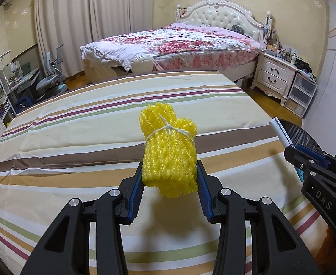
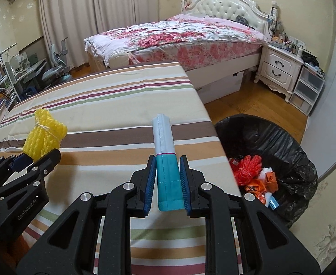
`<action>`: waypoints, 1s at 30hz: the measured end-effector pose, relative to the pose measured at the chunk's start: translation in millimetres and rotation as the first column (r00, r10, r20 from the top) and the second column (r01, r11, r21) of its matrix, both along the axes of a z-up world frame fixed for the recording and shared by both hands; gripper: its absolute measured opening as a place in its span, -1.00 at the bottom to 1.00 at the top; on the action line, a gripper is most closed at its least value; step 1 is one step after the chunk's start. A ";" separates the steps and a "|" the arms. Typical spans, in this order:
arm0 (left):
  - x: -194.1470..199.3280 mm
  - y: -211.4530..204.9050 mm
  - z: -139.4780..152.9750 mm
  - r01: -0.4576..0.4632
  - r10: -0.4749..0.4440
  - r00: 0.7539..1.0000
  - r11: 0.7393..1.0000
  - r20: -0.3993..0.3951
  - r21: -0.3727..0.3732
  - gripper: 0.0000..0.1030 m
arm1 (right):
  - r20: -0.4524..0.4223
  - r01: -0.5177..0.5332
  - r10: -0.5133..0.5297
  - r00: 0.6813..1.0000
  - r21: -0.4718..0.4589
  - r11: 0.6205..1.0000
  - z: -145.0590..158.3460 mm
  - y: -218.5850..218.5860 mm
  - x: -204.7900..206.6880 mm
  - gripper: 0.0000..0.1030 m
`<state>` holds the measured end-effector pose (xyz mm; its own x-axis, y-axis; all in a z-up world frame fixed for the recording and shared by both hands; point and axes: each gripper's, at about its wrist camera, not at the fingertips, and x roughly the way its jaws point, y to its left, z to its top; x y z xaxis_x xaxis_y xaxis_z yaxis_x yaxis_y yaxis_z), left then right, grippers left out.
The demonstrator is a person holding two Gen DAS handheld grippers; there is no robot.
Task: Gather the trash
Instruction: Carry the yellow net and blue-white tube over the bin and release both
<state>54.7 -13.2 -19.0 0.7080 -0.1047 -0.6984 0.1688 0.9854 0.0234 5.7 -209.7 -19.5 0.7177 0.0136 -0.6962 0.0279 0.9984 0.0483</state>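
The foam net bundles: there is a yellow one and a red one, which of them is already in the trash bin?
The red foam net bundle lies inside the black-lined trash bin. The yellow foam net bundle is held in the left gripper.

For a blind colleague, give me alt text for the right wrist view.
Right tongs grip a teal-and-white folded packet over a striped tablecloth; a black-lined trash bin holding red and orange scraps sits right.
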 end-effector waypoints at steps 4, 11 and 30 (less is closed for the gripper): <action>-1.2 -25.5 1.0 0.052 -0.052 0.999 0.999 0.005 0.000 -0.17 | 0.001 0.054 -0.054 0.999 -0.001 0.999 -1.4 -23.7 -5.4 -0.60; 0.0 -70.3 2.7 0.140 -0.140 0.990 0.990 0.015 0.007 -0.17 | 0.003 0.146 -0.146 0.989 0.004 0.989 -2.5 -62.3 -11.9 -0.60; 19.0 -158.3 0.9 0.265 -0.266 0.963 0.964 0.032 0.027 -0.17 | 0.004 0.311 -0.311 0.950 0.014 0.950 -7.1 -140.8 -11.4 -0.59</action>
<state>73.7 -171.5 -18.2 0.6808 -0.2769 -0.6782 0.4233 0.9043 0.0558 -5.7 -350.5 -26.7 0.6920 -0.2022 -0.6929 0.3368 0.9395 0.0621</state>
